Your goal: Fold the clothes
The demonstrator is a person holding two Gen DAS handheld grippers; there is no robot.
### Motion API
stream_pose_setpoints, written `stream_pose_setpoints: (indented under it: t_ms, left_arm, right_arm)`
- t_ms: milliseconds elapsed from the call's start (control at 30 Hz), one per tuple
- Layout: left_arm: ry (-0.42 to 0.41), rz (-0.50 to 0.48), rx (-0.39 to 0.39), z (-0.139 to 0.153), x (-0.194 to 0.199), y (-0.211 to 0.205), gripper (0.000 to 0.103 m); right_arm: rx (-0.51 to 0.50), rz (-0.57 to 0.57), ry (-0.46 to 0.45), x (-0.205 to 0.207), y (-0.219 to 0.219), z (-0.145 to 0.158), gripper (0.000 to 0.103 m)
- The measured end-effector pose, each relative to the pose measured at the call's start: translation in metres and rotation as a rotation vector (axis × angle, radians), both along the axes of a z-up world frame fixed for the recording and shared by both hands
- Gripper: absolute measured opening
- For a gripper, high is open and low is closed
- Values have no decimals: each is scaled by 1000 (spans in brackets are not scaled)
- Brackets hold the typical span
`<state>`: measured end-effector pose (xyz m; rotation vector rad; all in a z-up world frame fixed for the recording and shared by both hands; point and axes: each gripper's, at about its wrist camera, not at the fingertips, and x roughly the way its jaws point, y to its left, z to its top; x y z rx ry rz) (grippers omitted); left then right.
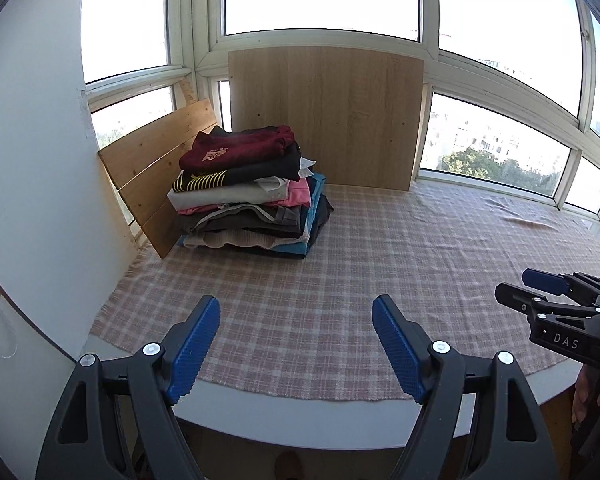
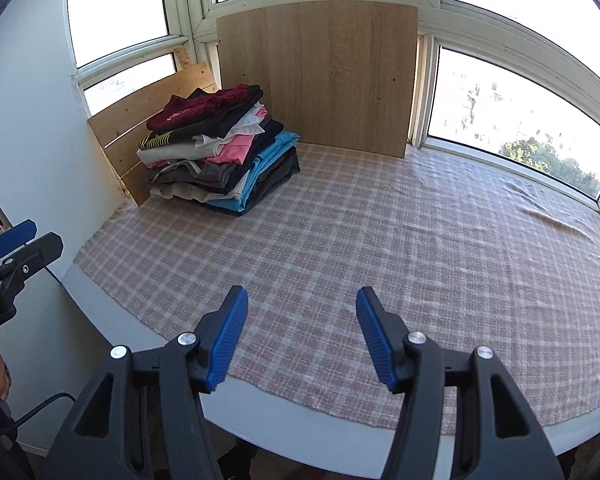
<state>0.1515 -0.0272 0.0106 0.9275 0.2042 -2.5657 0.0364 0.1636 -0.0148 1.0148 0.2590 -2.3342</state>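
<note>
The left gripper [image 1: 296,344] and right gripper [image 2: 302,336] are hovering side by side over the near edge of the plaid cloth [image 1: 340,272], both released with jaws spread and nothing between them. The stack of folded clothes [image 1: 248,196] is sitting well ahead of both, off to their left, touching the leaning wooden boards [image 1: 152,176]

Both wrist views low at table edge [image 1: 300,408], facing windows (sharing clothes stack [image 1: 252,196])
</note>
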Motion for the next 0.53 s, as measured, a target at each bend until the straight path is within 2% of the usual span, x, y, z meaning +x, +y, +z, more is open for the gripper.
stream_pose_setpoints:
  t_ms: [533]
  left_arm:
    - [39, 15, -52, 14, 21, 25, 77]
  right_arm:
    - [3, 27, 37, 23, 13, 8, 56]
